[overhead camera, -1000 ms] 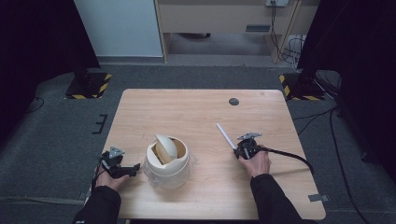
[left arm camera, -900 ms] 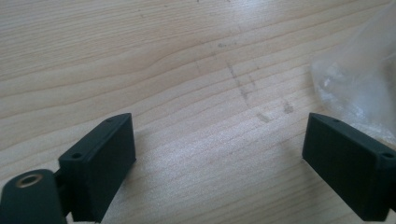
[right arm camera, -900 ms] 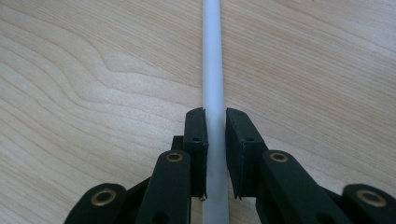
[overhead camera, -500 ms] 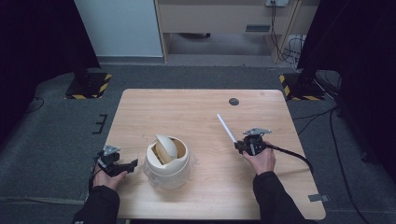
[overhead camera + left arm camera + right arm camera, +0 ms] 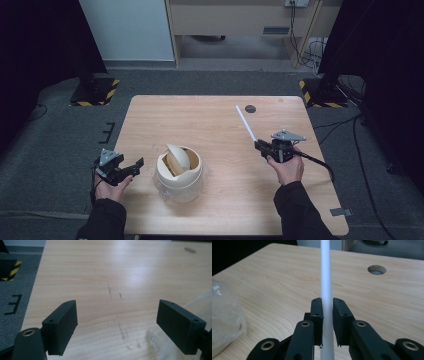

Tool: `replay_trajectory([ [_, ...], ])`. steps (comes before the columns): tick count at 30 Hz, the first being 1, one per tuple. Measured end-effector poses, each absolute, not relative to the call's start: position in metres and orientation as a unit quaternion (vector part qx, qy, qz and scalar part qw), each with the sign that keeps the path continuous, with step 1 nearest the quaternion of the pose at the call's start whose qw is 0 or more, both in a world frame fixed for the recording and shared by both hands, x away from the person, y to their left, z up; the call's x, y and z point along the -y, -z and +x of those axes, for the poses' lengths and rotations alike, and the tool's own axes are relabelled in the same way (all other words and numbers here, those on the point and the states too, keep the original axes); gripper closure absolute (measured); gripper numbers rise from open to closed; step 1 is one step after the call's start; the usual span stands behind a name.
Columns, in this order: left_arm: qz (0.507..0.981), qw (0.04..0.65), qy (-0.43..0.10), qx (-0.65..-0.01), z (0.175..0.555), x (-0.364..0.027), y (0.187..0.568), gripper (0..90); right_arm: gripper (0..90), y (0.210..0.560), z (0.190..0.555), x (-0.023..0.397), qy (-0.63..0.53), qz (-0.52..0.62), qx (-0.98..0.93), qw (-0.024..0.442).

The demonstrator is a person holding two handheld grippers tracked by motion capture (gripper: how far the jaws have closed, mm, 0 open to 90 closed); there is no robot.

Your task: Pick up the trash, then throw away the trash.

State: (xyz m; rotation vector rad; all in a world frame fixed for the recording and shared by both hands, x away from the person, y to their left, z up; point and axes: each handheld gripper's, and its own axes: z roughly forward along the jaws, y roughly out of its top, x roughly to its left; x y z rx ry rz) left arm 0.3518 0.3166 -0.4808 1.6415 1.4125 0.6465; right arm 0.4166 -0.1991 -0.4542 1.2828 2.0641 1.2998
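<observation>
From the high view, I see the right gripper (image 5: 261, 145) at the right of centre of the frame, pinching a thin white rod (image 5: 246, 123) that slants from its jaws up and to the left, toward a small round hole (image 5: 250, 108) in the upper part of the wooden table (image 5: 210, 120). In the right gripper view the rod (image 5: 326, 285) runs straight up the middle of the frame, with the black pads (image 5: 317, 315) pressed against it on both sides, and the hole (image 5: 376, 269) sits at the upper right. My left gripper (image 5: 131, 168) hangs at the lower left of the high view, over the table's left edge, its jaws spread with nothing between them; they have just been narrowing a little. In the left gripper view the two pads (image 5: 62, 325) stand far apart over bare wood. Just right of that gripper, in the lower centre of the high view, stands a cream-coloured bin (image 5: 178, 171) with a domed swing lid, resting on a sheet of clear plastic (image 5: 207, 172). A corner of that plastic (image 5: 224, 317) shows at the left edge of the right gripper view.
</observation>
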Motion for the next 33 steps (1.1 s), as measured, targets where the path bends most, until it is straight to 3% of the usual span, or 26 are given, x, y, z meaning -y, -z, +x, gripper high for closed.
replay_trajectory([
  [18,0.581,0.537,-0.310,-0.527,0.338,-0.310,0.429,18.3,79.2,0.421,0.403,0.212,-0.531,0.427,-0.700,0.212],
  [33,0.576,0.607,-0.286,-0.468,0.335,-0.269,0.379,20.9,79.1,0.394,0.390,0.209,-0.582,0.387,-0.684,0.209],
])
